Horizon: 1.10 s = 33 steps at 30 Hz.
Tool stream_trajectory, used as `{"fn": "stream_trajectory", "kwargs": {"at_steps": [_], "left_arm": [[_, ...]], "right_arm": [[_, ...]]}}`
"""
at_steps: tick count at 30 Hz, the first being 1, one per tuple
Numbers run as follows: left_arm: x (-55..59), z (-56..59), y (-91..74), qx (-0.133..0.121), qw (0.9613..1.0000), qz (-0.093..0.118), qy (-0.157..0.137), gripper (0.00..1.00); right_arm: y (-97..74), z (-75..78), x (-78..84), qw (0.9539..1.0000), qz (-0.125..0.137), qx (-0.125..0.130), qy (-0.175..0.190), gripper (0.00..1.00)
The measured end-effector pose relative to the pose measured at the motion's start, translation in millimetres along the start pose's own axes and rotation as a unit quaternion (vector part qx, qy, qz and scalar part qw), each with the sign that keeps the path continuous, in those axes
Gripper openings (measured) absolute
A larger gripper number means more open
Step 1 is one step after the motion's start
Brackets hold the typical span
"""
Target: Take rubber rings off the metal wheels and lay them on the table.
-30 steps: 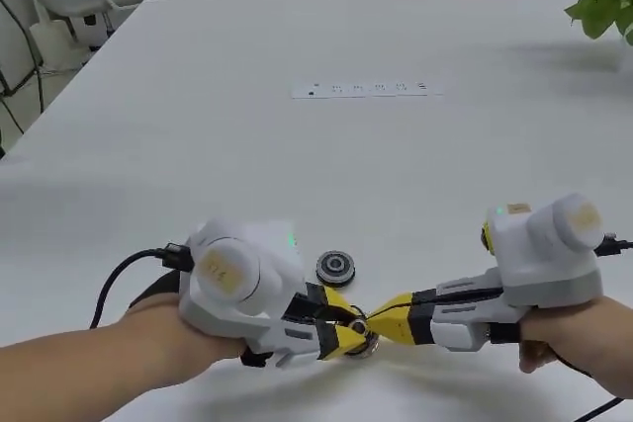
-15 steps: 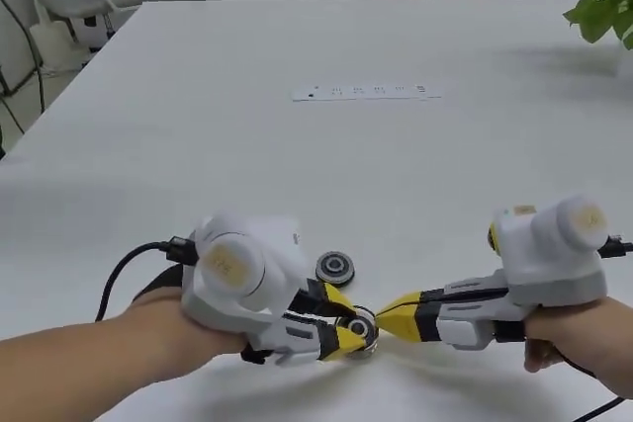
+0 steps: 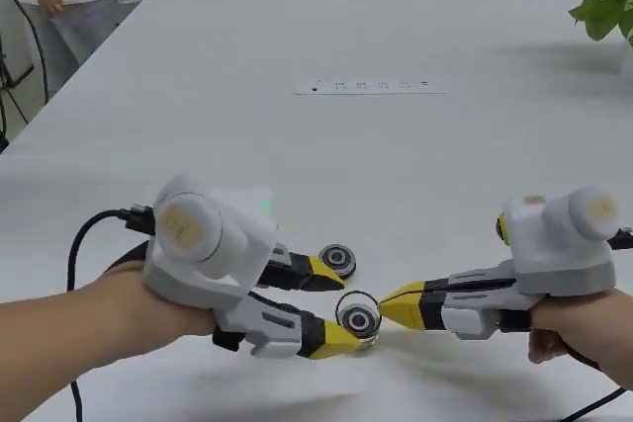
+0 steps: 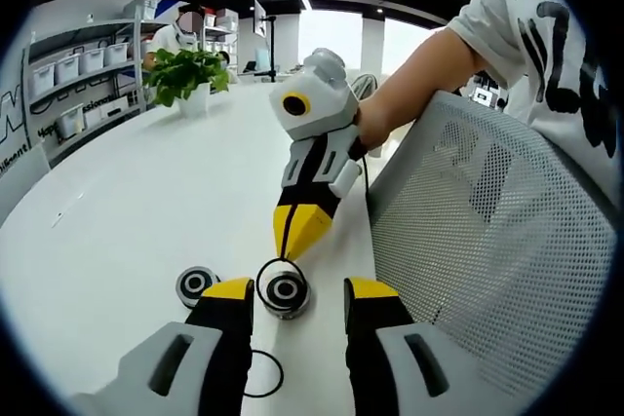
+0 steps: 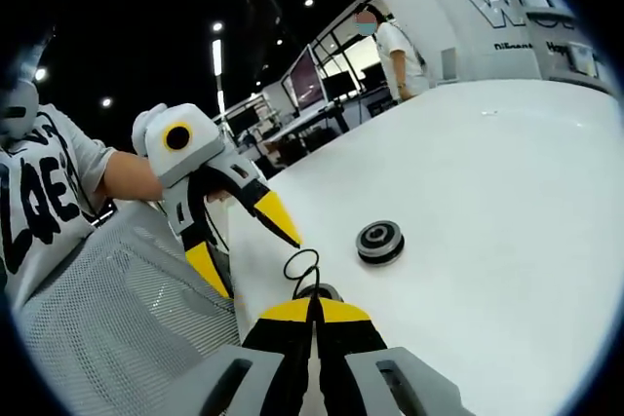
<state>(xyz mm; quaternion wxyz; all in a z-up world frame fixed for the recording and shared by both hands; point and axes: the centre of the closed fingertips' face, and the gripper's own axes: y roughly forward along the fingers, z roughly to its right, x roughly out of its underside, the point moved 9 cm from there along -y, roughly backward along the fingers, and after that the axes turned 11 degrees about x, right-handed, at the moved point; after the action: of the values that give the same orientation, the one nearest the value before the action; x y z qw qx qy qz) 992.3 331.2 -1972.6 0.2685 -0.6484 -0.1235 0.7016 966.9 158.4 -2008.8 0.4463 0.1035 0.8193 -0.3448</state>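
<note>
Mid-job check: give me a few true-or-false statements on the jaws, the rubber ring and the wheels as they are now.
1. The right gripper is shut on a thin black rubber ring. True.
2. The left gripper is shut too. False: its jaws stand open, either side of a small round metal wheel.
3. A second metal wheel lies free on the white table. True.
4. A white power strip lies between the grippers. False: it lies far across the table.
</note>
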Motion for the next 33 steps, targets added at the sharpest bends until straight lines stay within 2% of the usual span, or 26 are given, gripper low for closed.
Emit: {"fn": "stream_trajectory", "kwargs": {"at_steps": [2,10,19,25,33], "left_arm": [[-2.1,2.9,-6.6,-0.003,0.9999,0.013,-0.001,0.36],[-5.6,13.4,-31.6,-0.021,0.9991,0.037,-0.006,0.43],[-4.9,18.9,-57.4,-0.054,0.9970,0.054,-0.010,0.54],[0.8,22.1,-66.1,-0.071,0.9960,0.053,-0.010,0.65],[10.7,23.3,-79.3,-0.094,0.9938,0.056,-0.020,0.73]], "right_arm": [[-0.2,-0.8,-1.0,1.0000,0.001,-0.001,-0.003,0.00],[-0.9,-4.3,-5.7,0.9999,0.008,-0.009,-0.002,0.00],[-0.2,-6.6,-13.3,0.9997,0.008,-0.024,-0.007,0.00],[5.6,-9.7,-20.9,0.9993,0.010,-0.034,-0.011,0.00],[21.1,-14.8,-28.5,0.9987,0.007,-0.048,-0.018,0.00]]}}
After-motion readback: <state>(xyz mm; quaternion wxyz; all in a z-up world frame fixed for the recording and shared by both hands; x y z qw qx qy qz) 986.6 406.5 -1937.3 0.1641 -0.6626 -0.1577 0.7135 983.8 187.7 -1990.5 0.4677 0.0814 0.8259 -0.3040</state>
